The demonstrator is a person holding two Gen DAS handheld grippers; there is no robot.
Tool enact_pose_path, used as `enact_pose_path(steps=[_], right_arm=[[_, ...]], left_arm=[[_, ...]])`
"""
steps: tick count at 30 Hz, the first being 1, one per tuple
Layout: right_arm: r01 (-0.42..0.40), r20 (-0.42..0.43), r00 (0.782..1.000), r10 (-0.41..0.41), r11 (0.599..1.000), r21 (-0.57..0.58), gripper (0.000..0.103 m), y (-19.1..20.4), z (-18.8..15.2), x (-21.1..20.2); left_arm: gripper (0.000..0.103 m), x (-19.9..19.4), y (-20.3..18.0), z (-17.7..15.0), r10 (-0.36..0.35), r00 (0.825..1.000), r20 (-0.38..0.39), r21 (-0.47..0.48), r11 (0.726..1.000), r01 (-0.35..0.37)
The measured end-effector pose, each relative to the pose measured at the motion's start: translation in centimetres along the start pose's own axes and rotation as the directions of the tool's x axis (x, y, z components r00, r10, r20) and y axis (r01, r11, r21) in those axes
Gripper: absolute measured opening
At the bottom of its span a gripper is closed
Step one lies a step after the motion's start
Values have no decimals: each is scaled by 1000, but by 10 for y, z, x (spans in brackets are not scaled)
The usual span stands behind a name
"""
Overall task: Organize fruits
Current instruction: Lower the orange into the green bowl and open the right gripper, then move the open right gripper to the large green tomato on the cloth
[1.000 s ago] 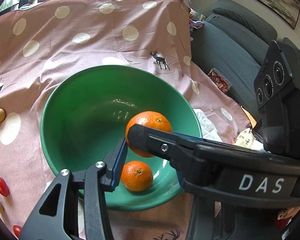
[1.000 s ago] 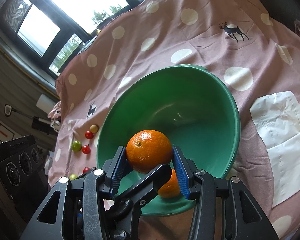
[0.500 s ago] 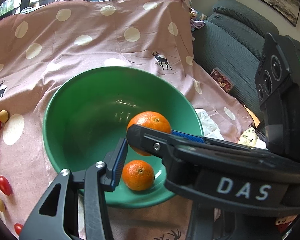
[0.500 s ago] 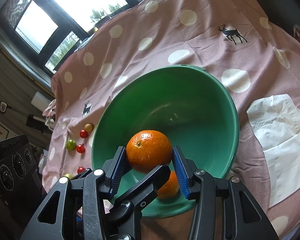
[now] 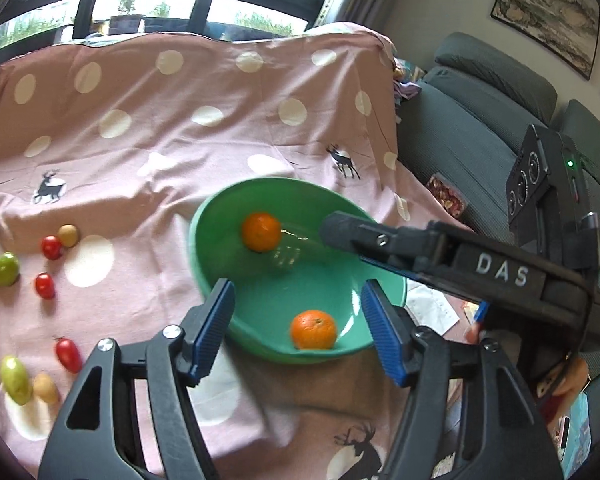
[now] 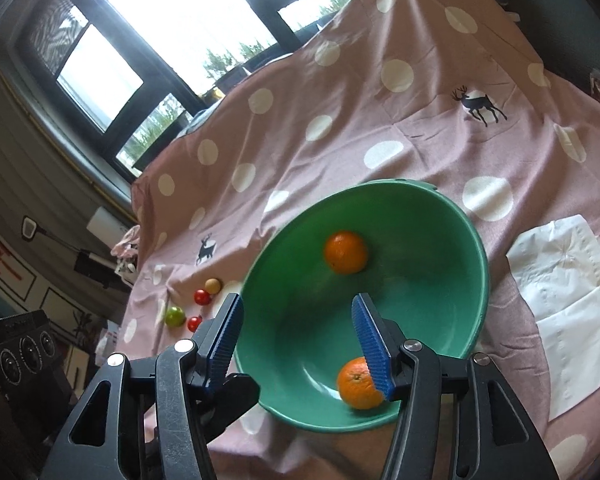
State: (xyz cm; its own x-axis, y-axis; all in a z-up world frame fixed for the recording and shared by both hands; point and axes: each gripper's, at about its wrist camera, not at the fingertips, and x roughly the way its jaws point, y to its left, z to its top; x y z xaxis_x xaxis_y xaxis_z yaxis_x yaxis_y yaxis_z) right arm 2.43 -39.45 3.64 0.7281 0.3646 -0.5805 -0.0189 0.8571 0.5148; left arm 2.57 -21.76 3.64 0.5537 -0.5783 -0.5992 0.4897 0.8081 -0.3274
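From the left wrist camera, my left claw [image 5: 298, 326] is released, its blue pads standing apart over the near rim of the round green plastic bowl [image 5: 204, 256]. Two round oranges lie inside: the near orange [image 5: 313, 329] sits between my pads, and the far orange [image 5: 261, 231] is against the back wall. The small red, green and yellow cherry tomatoes [image 5: 44, 285] lie scattered on the pink polka-dot tablecloth [image 5: 148, 152], well off to the left of this claw. The right claw [image 5: 342, 230] reaches in from the right above the bowl.

From the right wrist camera, that right claw is released and holding nothing. The tomatoes sit beyond its left pad. I judge the left claw nearer to them, so the coming reach is leftward.
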Motion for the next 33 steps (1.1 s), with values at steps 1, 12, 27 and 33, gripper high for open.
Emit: enact_pose_path(steps=[1, 12, 27, 33], right_arm=[[-13, 2, 1000, 13, 1000, -3, 59, 4, 0, 0], [-163, -103, 982, 155, 984, -71, 70, 74, -9, 28], [-192, -448, 889, 94, 965, -179, 61, 195, -43, 154], [-212, -568, 821, 55, 954, -213, 42, 200, -76, 195]], left_arm=[[68, -7, 6, -1, 10, 1000, 7, -10, 1000, -10], [76, -86, 123, -21, 260, 965, 22, -266, 932, -245], [71, -83, 211, -59, 391, 907, -156, -383, 822, -421], [62, -65, 209, -70, 340, 916, -212, -388, 831, -398]])
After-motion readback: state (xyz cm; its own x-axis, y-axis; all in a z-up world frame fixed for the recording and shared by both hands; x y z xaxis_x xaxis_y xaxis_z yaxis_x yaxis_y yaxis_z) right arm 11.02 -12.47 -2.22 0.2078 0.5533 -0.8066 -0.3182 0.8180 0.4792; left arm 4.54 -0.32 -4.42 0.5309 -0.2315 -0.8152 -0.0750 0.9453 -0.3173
